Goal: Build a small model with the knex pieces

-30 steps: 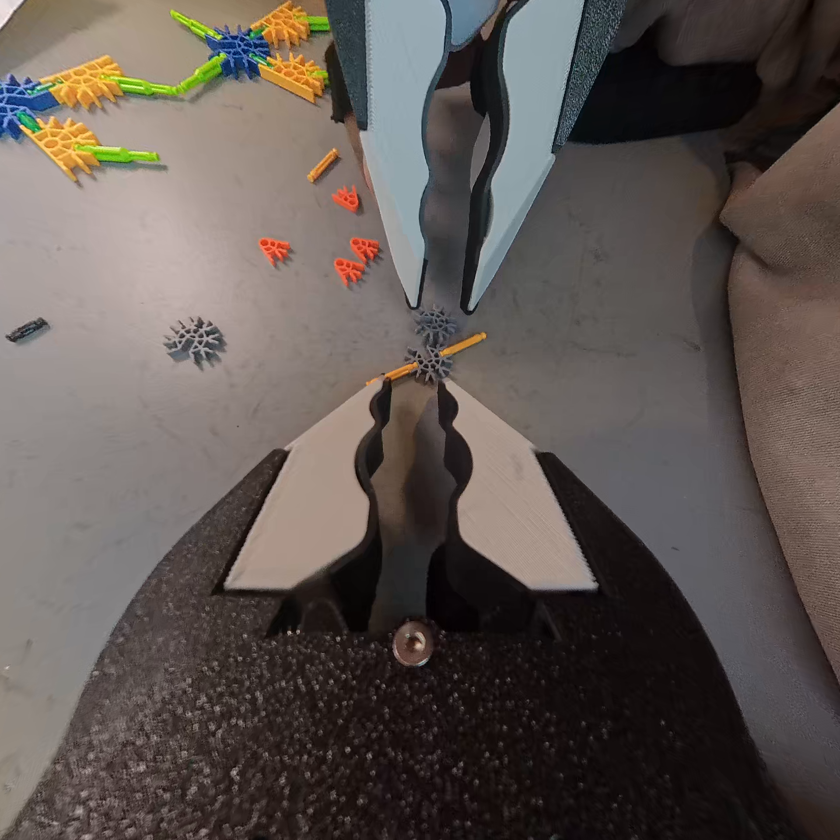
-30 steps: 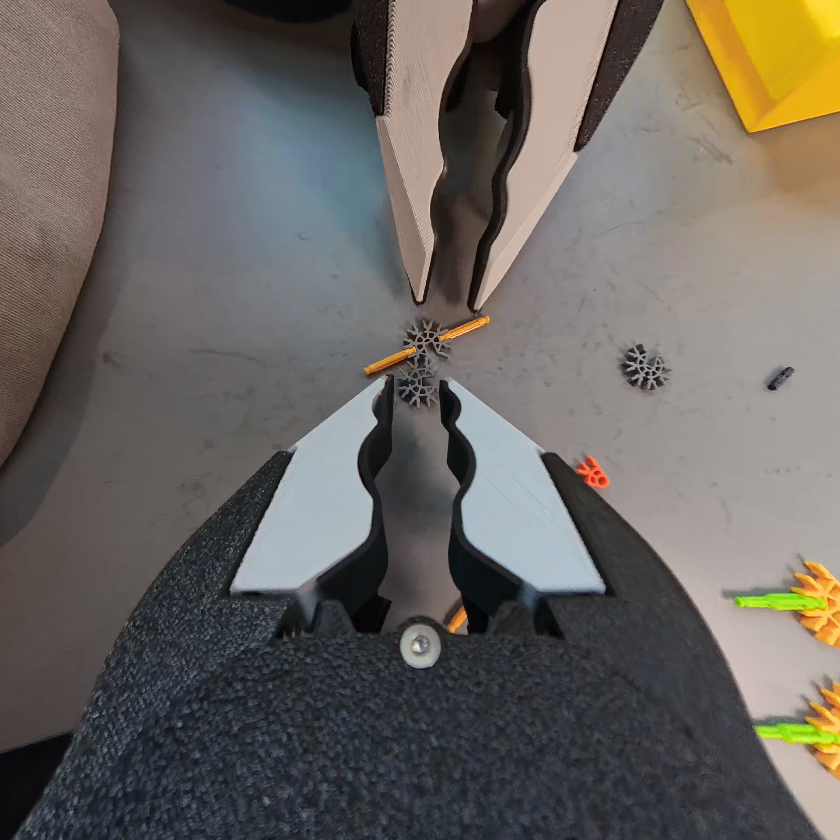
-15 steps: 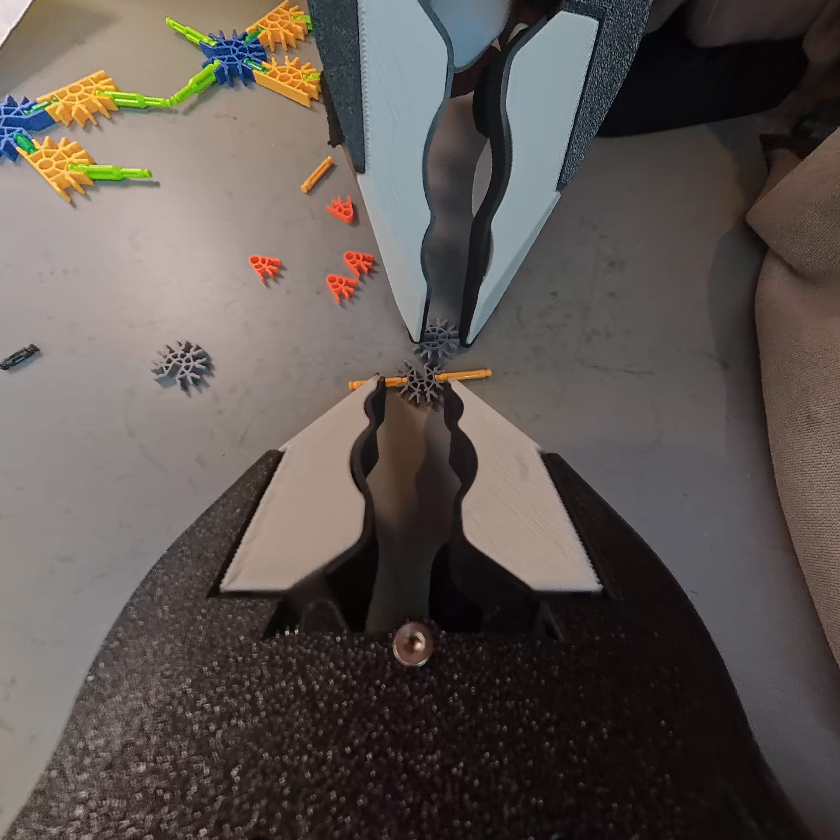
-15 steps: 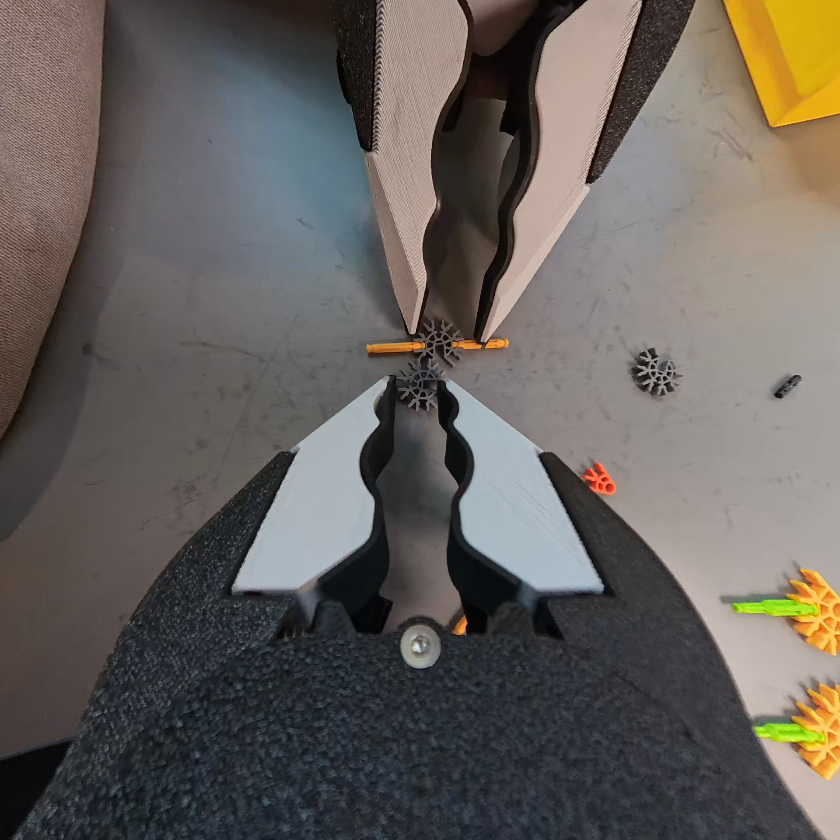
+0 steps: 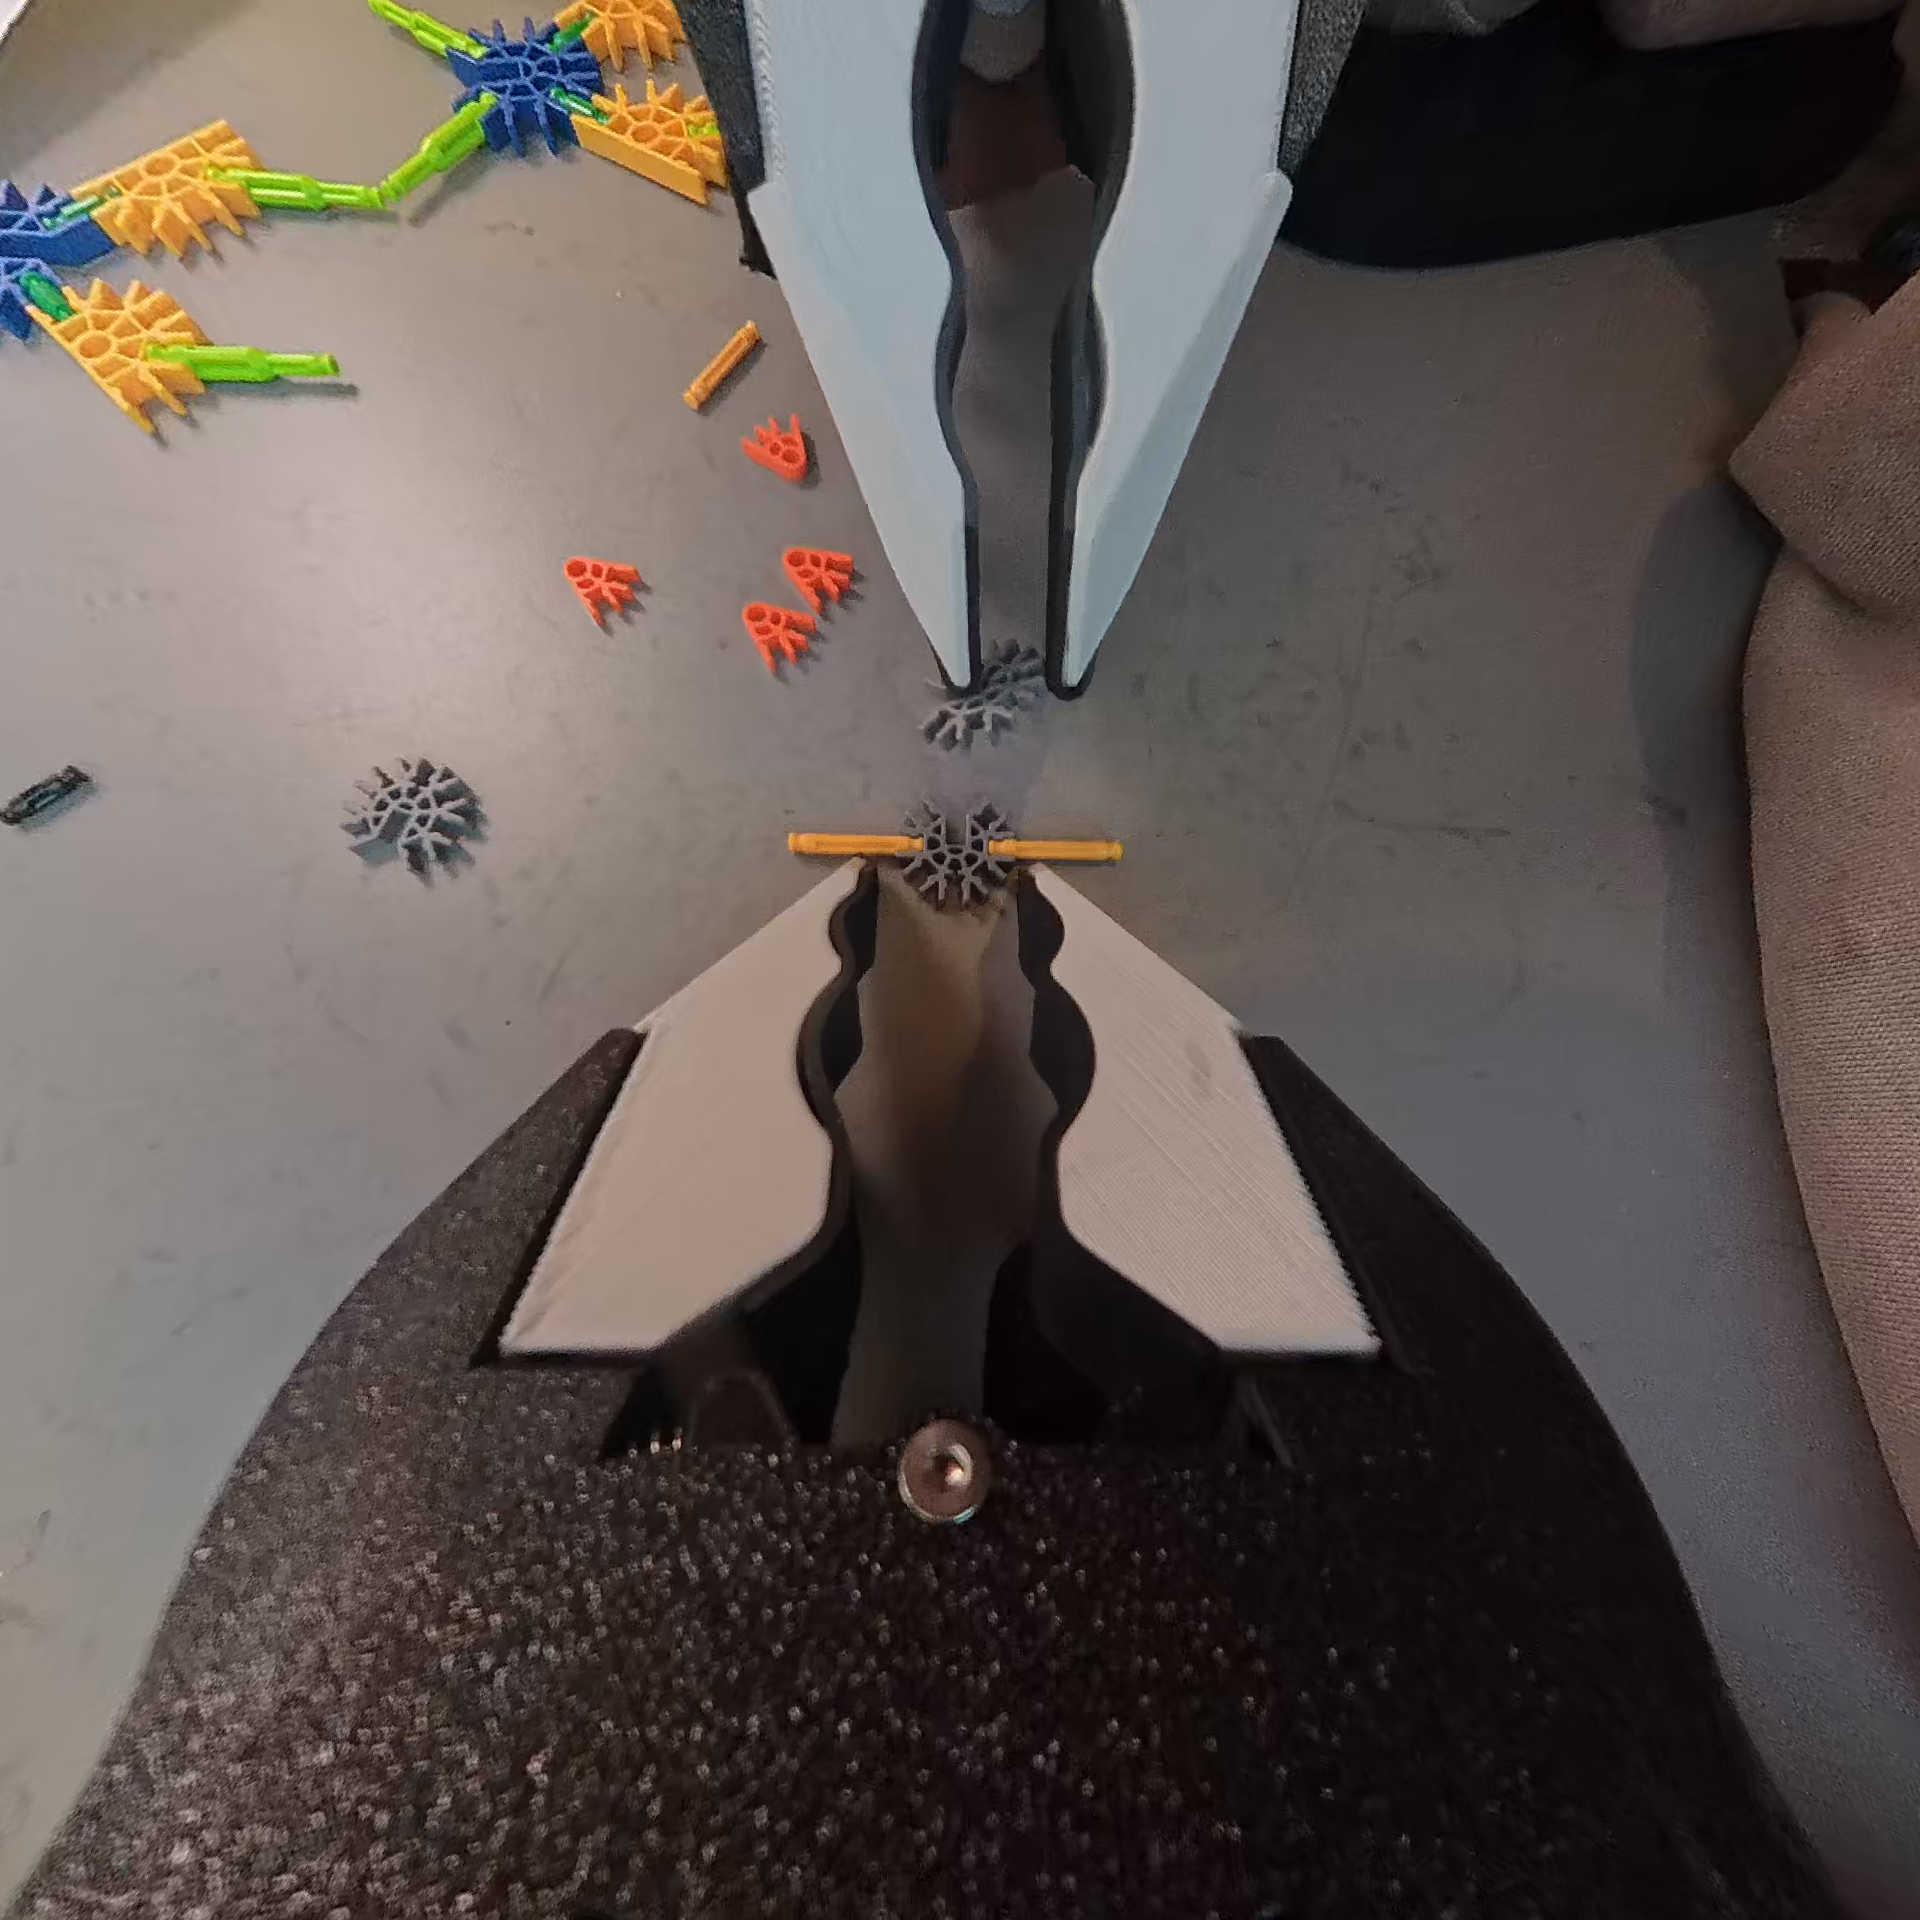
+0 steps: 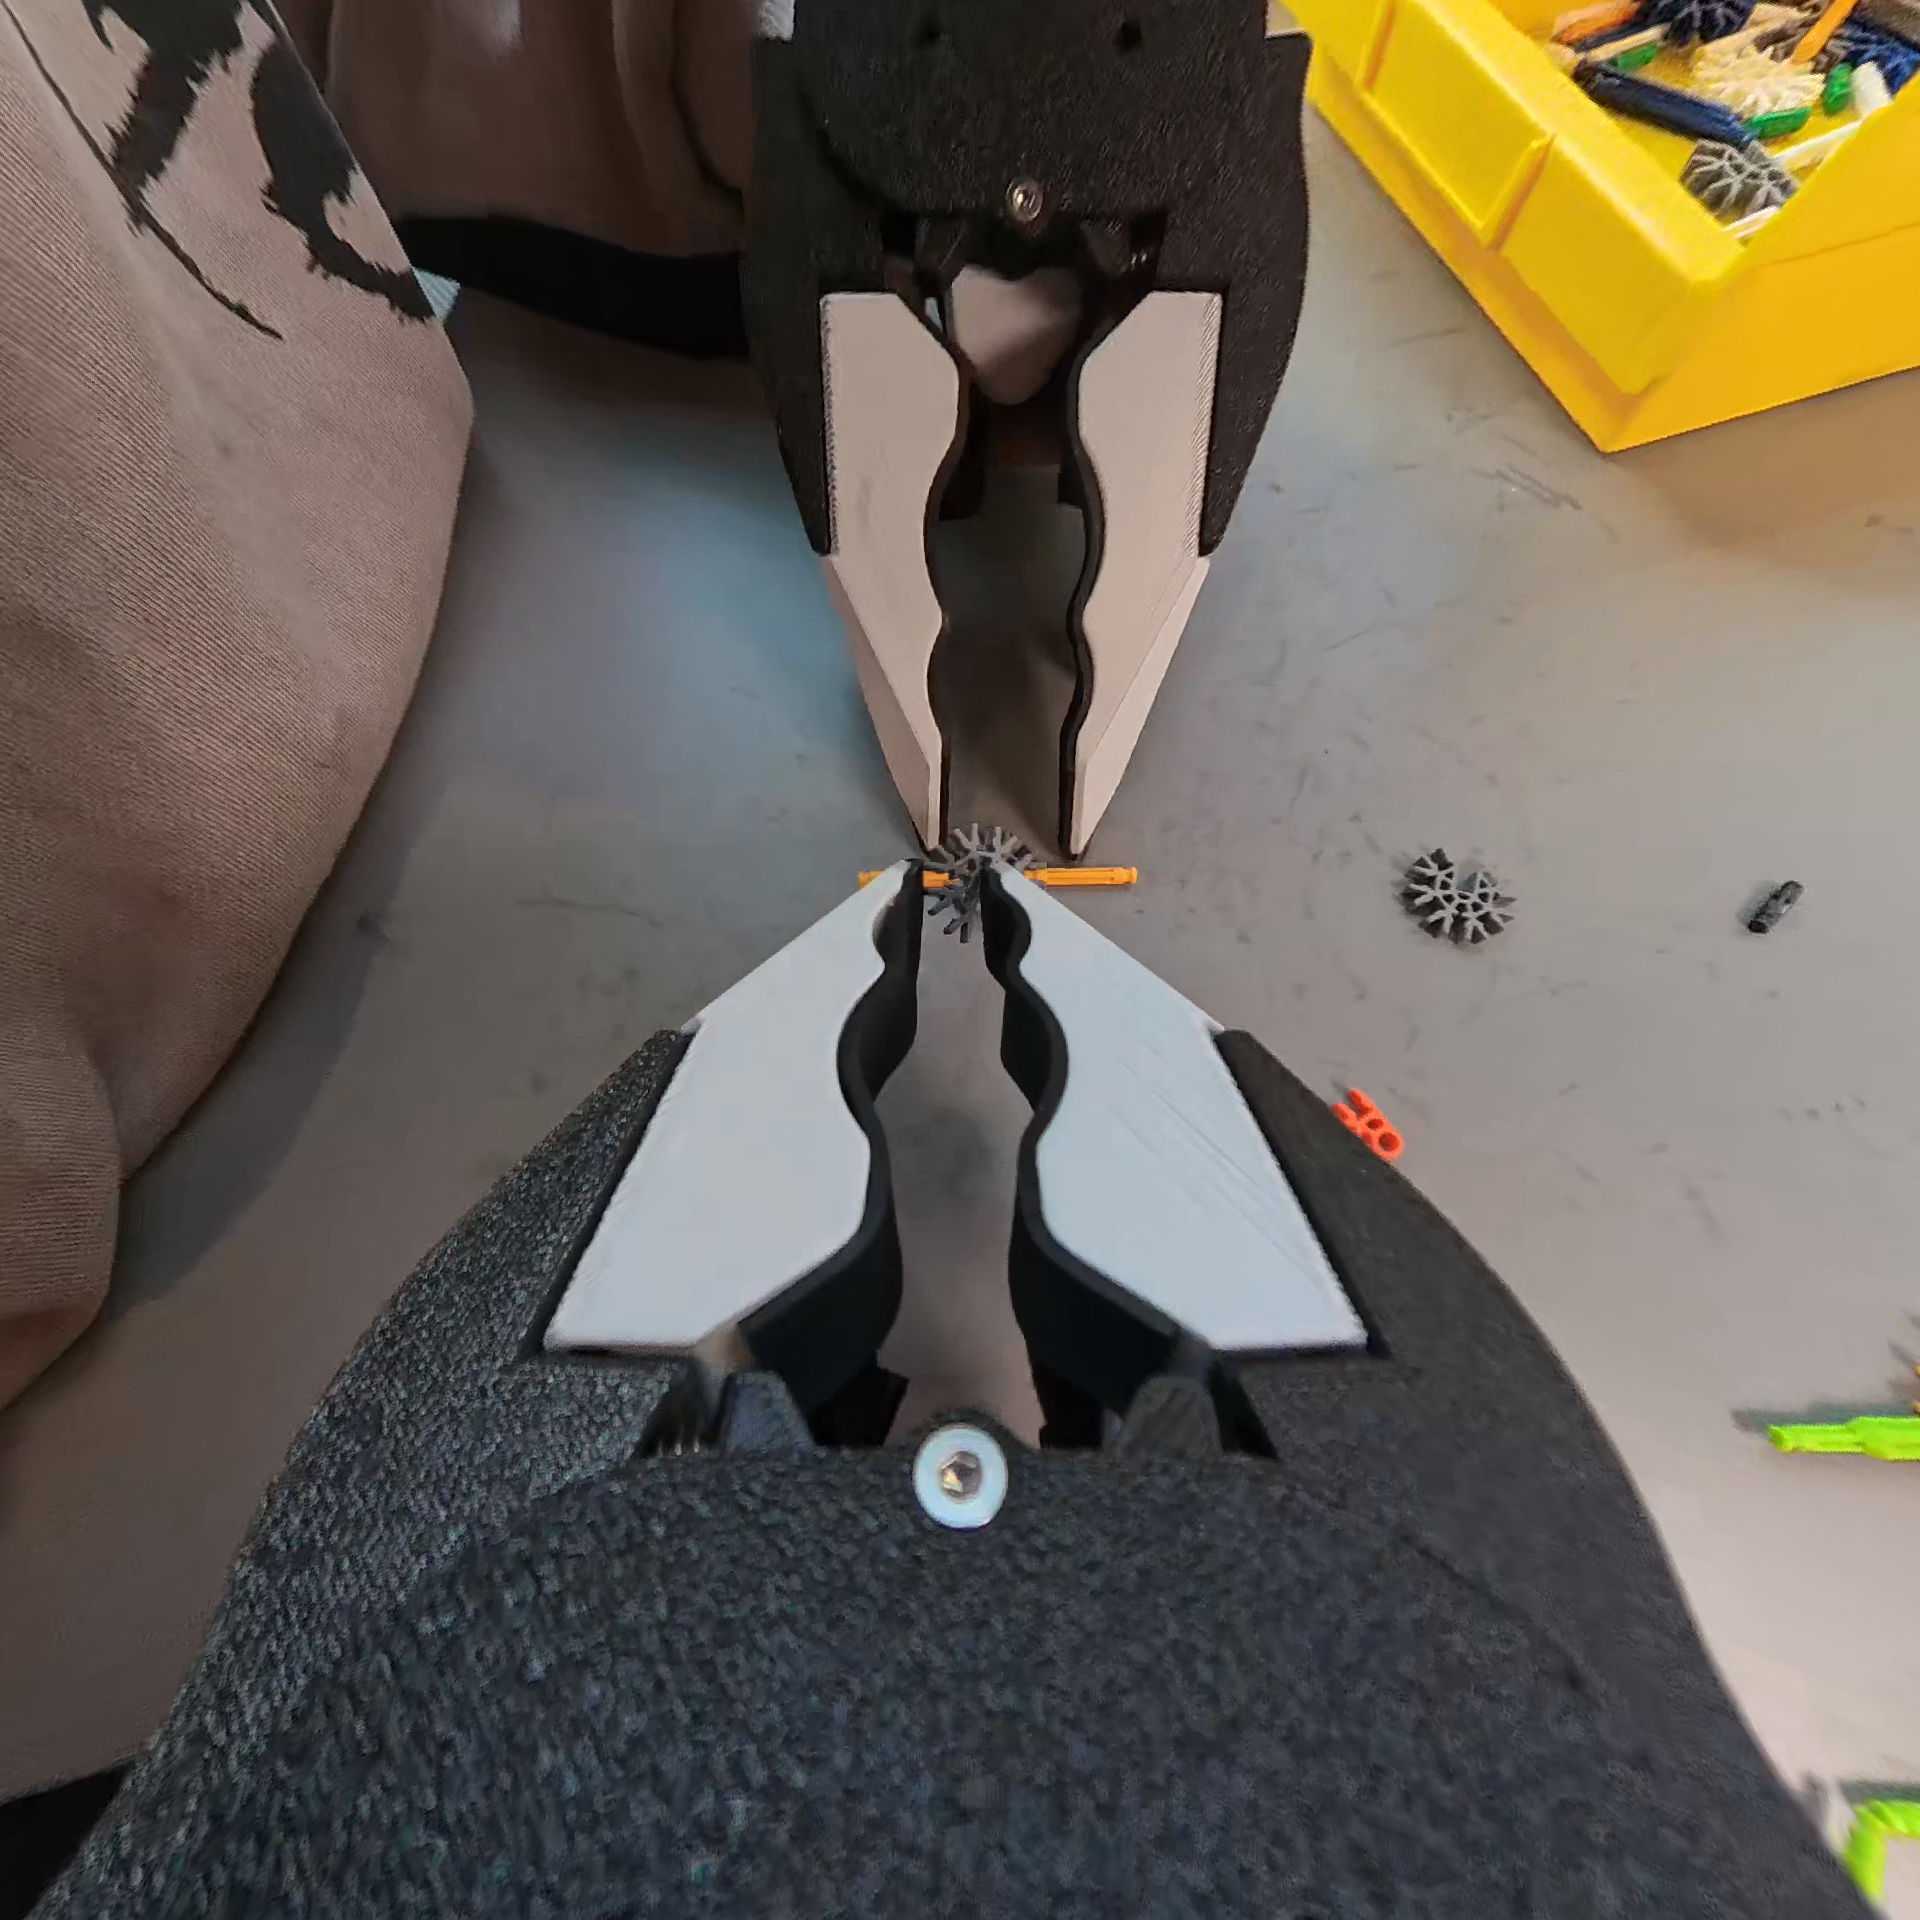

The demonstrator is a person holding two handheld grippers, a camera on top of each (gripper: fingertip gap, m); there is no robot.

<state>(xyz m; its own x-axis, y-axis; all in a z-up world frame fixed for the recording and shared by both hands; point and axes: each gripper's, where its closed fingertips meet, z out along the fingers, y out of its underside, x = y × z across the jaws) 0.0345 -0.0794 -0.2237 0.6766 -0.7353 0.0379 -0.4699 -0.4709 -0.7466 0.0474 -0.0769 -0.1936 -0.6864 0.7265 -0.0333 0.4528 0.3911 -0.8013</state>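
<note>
My left gripper (image 5: 945,873) is shut on a grey snowflake connector (image 5: 956,862) with an orange rod (image 5: 1055,850) sticking out level on both sides. My right gripper (image 6: 951,888) faces it tip to tip and is shut on a second grey snowflake connector (image 6: 958,914), seen edge-on. In the left wrist view the right gripper (image 5: 1010,681) comes in from the top with its connector (image 5: 982,707) tilted, a short gap from the rod piece. In the right wrist view the left gripper (image 6: 1003,831) holds the rod piece (image 6: 982,847) just beyond my right fingertips. Both hover over the grey table (image 5: 1403,831).
A loose grey connector (image 5: 416,810), several small orange connectors (image 5: 779,634), a loose orange rod (image 5: 720,366) and a black piece (image 5: 42,795) lie to the left. A blue, yellow and green build (image 5: 530,78) lies far left. A yellow parts bin (image 6: 1621,260) and beige fabric (image 6: 187,623) flank the table. My left and right fingertips are right by each other.
The orange rod has turned from tilted to level. The right gripper has closed tighter on its connector. The two connectors, touching before, now show a small gap in the left wrist view.
</note>
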